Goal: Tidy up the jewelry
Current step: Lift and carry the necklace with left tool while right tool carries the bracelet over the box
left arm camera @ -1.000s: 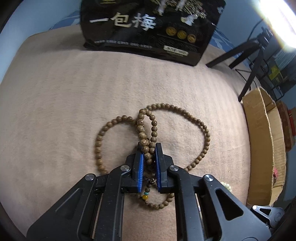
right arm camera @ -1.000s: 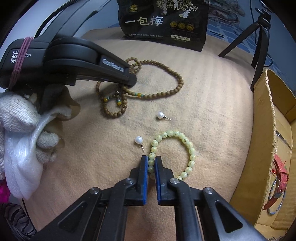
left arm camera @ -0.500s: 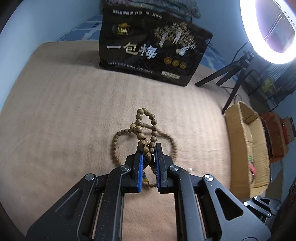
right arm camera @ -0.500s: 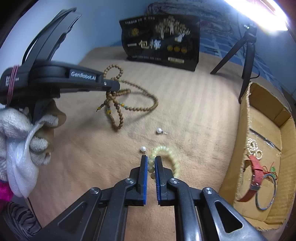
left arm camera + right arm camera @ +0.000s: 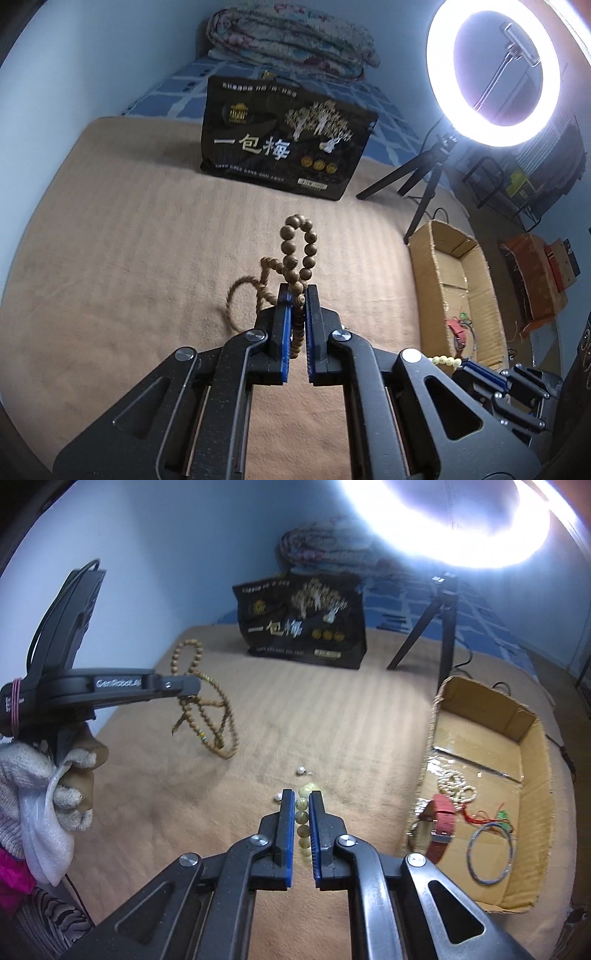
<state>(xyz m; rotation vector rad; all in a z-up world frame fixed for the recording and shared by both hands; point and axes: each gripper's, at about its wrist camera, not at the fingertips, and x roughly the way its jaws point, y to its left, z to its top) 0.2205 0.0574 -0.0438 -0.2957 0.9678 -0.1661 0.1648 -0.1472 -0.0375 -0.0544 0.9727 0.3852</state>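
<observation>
My left gripper (image 5: 297, 291) grips a brown wooden bead necklace (image 5: 291, 243), and its jaws are closing tighter on the strand. A loop stands above the fingertips. In the right wrist view the rest of the necklace (image 5: 221, 716) hangs below the left gripper (image 5: 195, 686), its lowest loop near the beige blanket (image 5: 332, 716). My right gripper (image 5: 301, 795) is shut on a pale green bead bracelet (image 5: 302, 805), held above the blanket. Two pearl earrings (image 5: 301, 771) (image 5: 277, 796) lie just beyond its fingertips.
An open cardboard box (image 5: 532, 716) at the right holds a red watch strap (image 5: 443, 819), a thin bangle (image 5: 489, 851) and pale beads (image 5: 456, 784). A black snack bag (image 5: 284, 147) stands at the back. A ring light's tripod (image 5: 424, 173) stands beside the box.
Both grippers have risen and tilted up. The necklace has come off the blanket and now hangs. The bracelet has lifted away from the two earrings.
</observation>
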